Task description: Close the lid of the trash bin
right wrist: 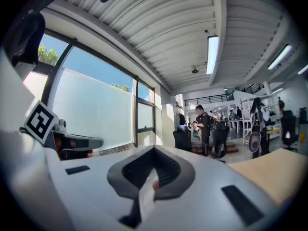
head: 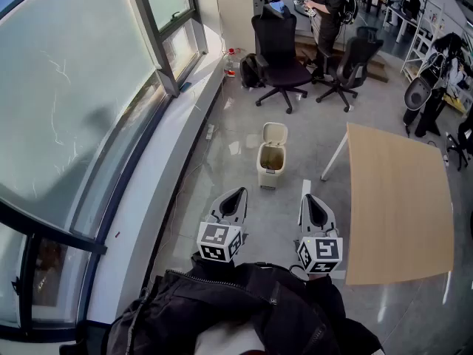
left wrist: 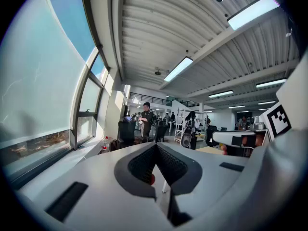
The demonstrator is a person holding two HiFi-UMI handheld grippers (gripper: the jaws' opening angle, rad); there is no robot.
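A small cream trash bin point(head: 271, 163) stands on the grey floor ahead of me, its lid point(head: 275, 132) tipped up and back so the inside shows. Both grippers are held low in front of my dark jacket, well short of the bin. My left gripper point(head: 236, 195) points toward the bin's left side and my right gripper point(head: 307, 200) toward its right. Each has its jaws pressed together with nothing between them. The gripper views look level across the room, so the left gripper point(left wrist: 156, 150) and right gripper point(right wrist: 154, 153) show there but the bin does not.
A light wooden table point(head: 399, 198) stands at the right, its white leg near the bin. Black office chairs point(head: 281, 58) and a standing person point(head: 325, 9) are farther back. A window wall with a white sill point(head: 148, 191) runs along the left.
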